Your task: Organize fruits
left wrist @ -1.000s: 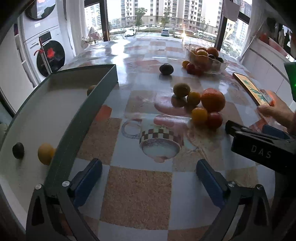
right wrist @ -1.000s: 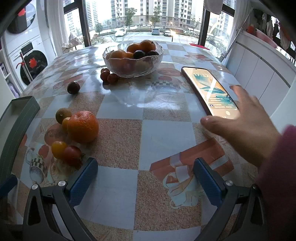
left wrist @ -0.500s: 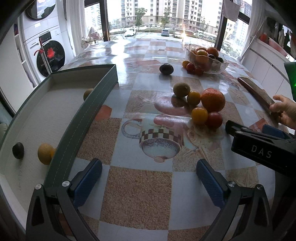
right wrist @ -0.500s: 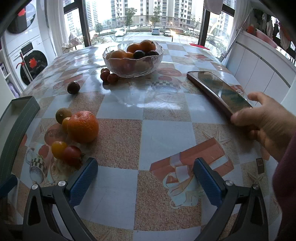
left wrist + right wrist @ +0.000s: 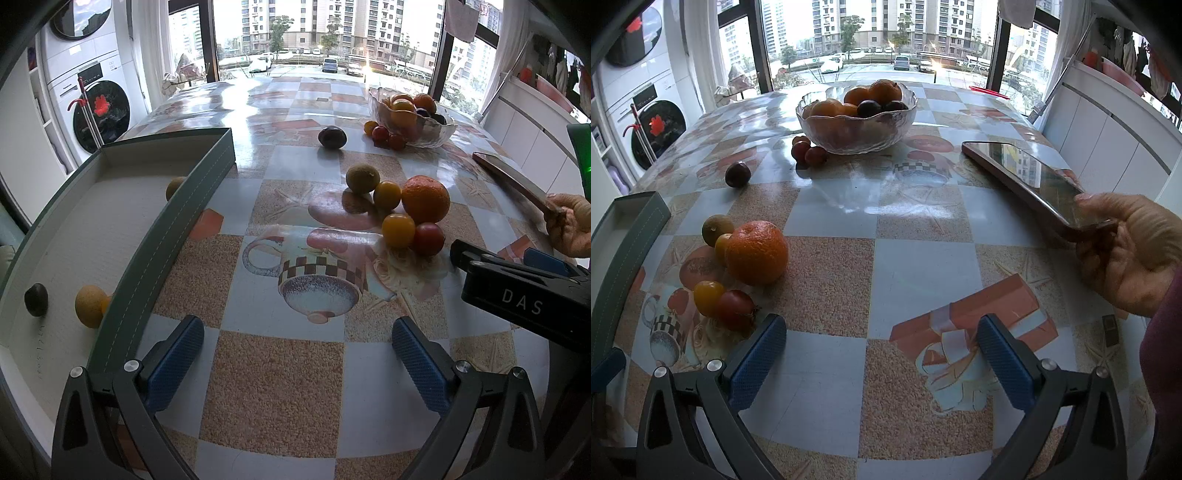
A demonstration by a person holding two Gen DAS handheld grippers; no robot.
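Note:
A large orange (image 5: pixel 425 199) (image 5: pixel 756 252) lies mid-table in a cluster with a green-brown fruit (image 5: pixel 362 178), two small yellow fruits (image 5: pixel 398 230) and a red tomato (image 5: pixel 428 239) (image 5: pixel 735 309). A dark plum (image 5: pixel 332 137) (image 5: pixel 737 174) lies farther back. A glass bowl (image 5: pixel 439 130) (image 5: pixel 816 129) holds oranges and plums, with small tomatoes (image 5: pixel 809 153) beside it. A green-walled tray (image 5: pixel 192 192) at the left holds a few small fruits (image 5: pixel 90 305). My left gripper (image 5: pixel 297 354) and right gripper (image 5: pixel 882 350) are open and empty, low over the table.
A bare hand (image 5: pixel 1134 251) lifts a phone (image 5: pixel 1027 177) by its near end at the right edge. The right gripper's black body (image 5: pixel 524 295) shows in the left wrist view. Washing machines (image 5: pixel 92 110) stand at the left and white cabinets (image 5: pixel 1108 136) at the right.
The hand has taken hold of the phone and tilted its near end up off the table. Both grippers and the fruits have stayed still.

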